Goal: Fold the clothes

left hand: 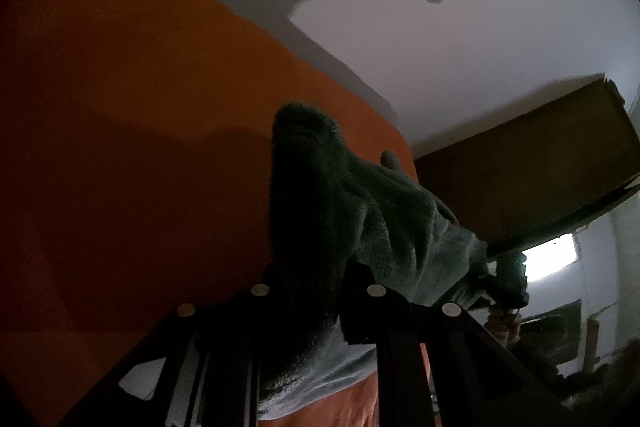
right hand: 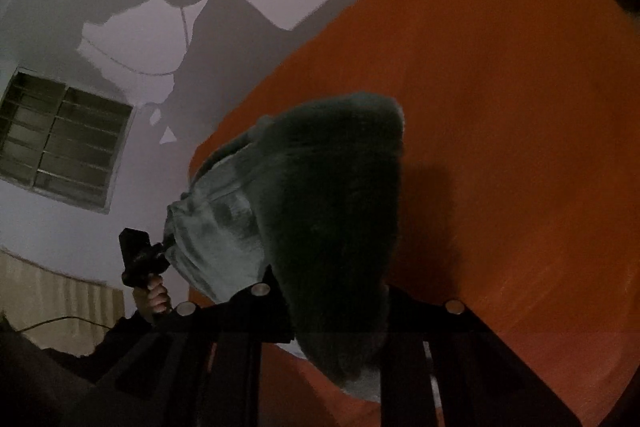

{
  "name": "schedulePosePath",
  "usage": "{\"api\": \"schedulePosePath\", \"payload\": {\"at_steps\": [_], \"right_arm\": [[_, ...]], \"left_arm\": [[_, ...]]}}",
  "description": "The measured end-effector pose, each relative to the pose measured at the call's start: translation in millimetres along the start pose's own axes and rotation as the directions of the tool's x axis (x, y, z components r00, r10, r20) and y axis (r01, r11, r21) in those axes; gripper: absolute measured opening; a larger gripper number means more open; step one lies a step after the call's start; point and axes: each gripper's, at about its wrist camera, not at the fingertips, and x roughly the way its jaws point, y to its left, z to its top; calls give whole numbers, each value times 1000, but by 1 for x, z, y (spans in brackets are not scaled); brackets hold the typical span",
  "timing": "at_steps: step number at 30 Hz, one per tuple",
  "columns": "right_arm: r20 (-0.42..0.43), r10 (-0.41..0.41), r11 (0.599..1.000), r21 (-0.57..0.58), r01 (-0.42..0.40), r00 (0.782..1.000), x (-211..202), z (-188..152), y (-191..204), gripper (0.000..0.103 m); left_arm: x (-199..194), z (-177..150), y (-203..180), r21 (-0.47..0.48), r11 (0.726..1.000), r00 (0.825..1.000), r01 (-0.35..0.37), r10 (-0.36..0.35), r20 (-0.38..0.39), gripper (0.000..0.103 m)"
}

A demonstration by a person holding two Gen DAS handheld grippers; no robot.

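Observation:
A fuzzy grey-green cloth [left hand: 352,203] hangs stretched between both grippers above an orange surface [left hand: 120,107]. In the left wrist view my left gripper [left hand: 316,291] is shut on one bunched end of it, and the cloth runs right to the right gripper [left hand: 506,279], held by a hand. In the right wrist view my right gripper [right hand: 336,299] is shut on the other thick end of the cloth [right hand: 328,195]. Its paler side stretches left to the left gripper [right hand: 160,247], which pinches a corner. The orange surface [right hand: 500,107] lies behind.
A white wall [left hand: 460,47] carries shadows of the arms and grippers. A brown box-like cabinet [left hand: 532,163] stands at the right, with a bright opening [left hand: 548,259] below it. A barred window [right hand: 64,139] and a beige curtain [right hand: 60,291] sit at the left.

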Motion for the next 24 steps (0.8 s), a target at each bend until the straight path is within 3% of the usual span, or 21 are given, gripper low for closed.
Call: {"api": "schedulePosePath", "payload": {"at_steps": [5,12,13,15,18,20,21,23,24], "right_arm": [[26,-117,992,-41,118,993,-11,93,-33,15],[58,-286,958,8,286,957,17,206,-77,16],[62,-308,951,22,307,949,22,221,-83,17],[55,-345,938,67,341,937,37,248,-96,24],[29,-385,911,173,375,923,61,272,-114,33],[60,-452,878,205,432,890,60,282,-117,52],[94,-477,866,220,449,874,53,285,-116,57],[171,-531,840,237,488,830,35,292,-111,57],[214,-571,819,222,530,793,24,292,-106,57]], "left_arm": [[93,57,-26,23,999,999,-43,43,2,16],[186,117,-41,-15,985,983,-175,175,49,17],[195,123,-39,-36,975,974,-219,221,51,18],[209,135,-25,-108,935,939,-339,344,29,21],[198,145,-4,-251,868,894,-429,448,17,22],[178,150,9,-329,816,856,-476,515,40,22],[166,151,13,-346,806,846,-480,530,61,22],[146,152,16,-343,803,837,-487,541,78,22],[125,147,17,-329,793,824,-512,562,74,22]]}}
